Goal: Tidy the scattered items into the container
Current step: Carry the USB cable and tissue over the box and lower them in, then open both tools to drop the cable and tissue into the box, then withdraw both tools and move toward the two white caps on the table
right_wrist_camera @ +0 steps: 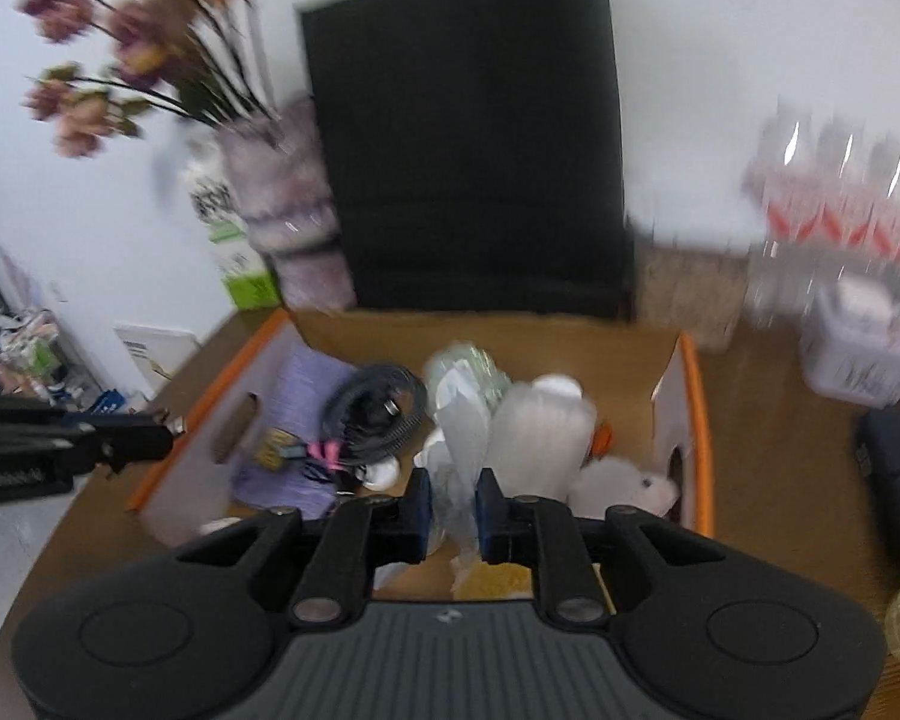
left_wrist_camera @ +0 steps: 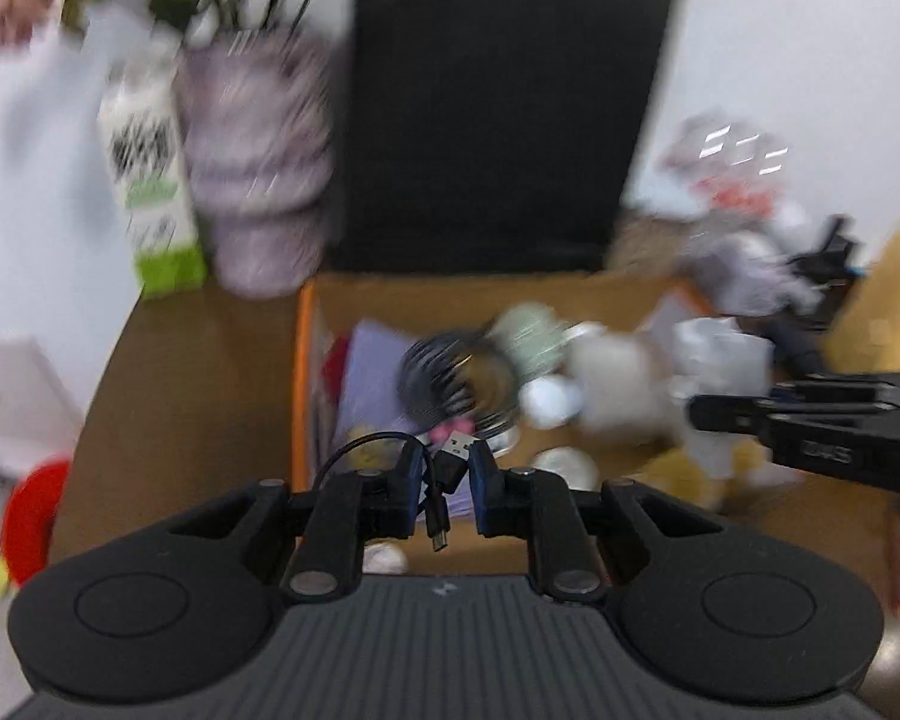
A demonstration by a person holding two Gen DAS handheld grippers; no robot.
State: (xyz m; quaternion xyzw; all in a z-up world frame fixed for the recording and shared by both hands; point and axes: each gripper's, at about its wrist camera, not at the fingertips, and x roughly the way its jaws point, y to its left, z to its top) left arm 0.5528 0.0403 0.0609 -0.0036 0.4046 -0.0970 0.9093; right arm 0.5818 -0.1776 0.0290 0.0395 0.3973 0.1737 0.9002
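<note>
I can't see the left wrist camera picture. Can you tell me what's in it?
The left gripper pinches a black USB cable above an orange-edged cardboard box already full of things, such as a coiled black cord. The right gripper pokes in from the right. Behind stand a black bag and a vase; everything is blurry.

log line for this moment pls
left tongs: shut on usb cable | right tongs: shut on plastic wrapper | both over box

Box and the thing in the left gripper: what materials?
Box: looks like cardboard, matte brown inside, orange-edged rim, cut-out handle slot. Cable pinched in the left gripper: black plastic or rubber sheath, slightly glossy, metal USB plug showing. Blur leaves finer detail open.
</note>
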